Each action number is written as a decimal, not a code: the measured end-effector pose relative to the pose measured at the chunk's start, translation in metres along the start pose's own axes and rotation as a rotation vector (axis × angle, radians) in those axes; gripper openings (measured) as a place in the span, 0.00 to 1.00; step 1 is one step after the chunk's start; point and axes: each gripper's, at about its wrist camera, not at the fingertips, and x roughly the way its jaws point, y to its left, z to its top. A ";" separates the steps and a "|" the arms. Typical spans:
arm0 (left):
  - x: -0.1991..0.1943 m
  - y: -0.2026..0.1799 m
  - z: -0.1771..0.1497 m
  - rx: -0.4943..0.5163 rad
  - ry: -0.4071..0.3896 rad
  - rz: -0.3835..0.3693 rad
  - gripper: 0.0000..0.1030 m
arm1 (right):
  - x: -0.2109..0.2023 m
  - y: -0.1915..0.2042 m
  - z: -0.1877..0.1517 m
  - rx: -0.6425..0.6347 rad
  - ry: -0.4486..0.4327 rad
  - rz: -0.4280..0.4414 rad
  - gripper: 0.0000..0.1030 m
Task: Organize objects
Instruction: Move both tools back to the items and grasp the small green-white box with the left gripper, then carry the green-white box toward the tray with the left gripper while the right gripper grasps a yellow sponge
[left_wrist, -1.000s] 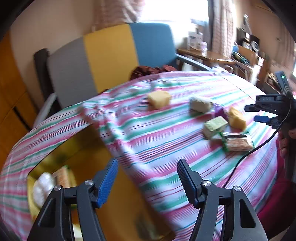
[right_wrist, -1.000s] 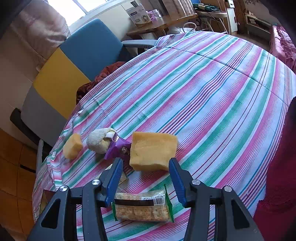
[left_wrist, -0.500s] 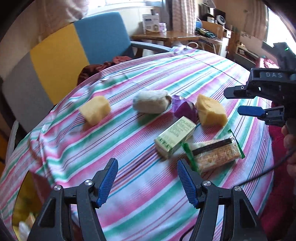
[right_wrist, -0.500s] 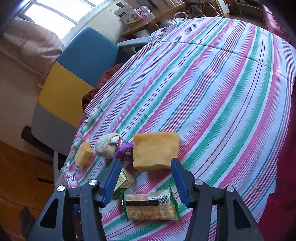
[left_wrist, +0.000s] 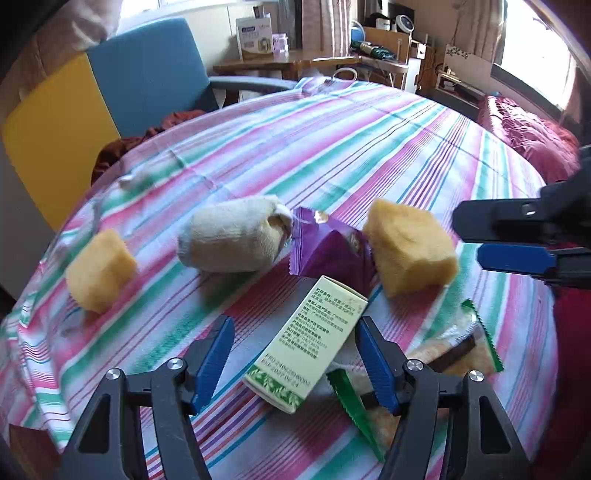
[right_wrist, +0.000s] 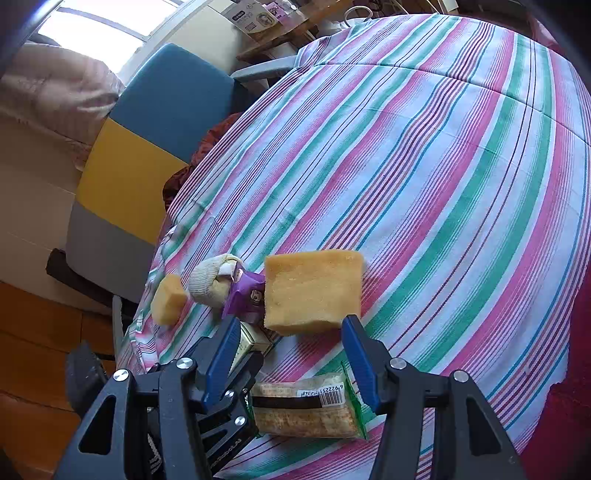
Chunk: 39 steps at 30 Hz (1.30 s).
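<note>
Sitting on the striped tablecloth (left_wrist: 369, 147) is a loose cluster, and the green carton (left_wrist: 310, 343) is lying right between the left gripper (left_wrist: 295, 354)'s spread jaws, long axis running away and slightly right, pads not touching it. Left is clearly nearer. The right gripper (right_wrist: 286, 350), jaws just been opening, is hanging spread and empty over the big sponge (right_wrist: 312, 290) and cracker pack (right_wrist: 306, 410).

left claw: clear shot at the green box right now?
Probably yes. The left claw stands open with the green box lying between its fingers, untouched. Nothing sits on the box; the cracker pack beside it may crowd one finger.
</note>
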 end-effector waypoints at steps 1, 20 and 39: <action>0.005 0.002 -0.002 -0.018 0.016 -0.010 0.52 | 0.000 -0.002 0.000 0.006 0.001 -0.003 0.56; -0.061 0.019 -0.113 -0.301 -0.043 0.094 0.29 | 0.008 0.004 -0.004 -0.031 0.023 -0.031 0.56; -0.075 0.013 -0.144 -0.262 -0.170 0.117 0.29 | 0.116 0.201 -0.026 -0.834 0.238 -0.032 0.82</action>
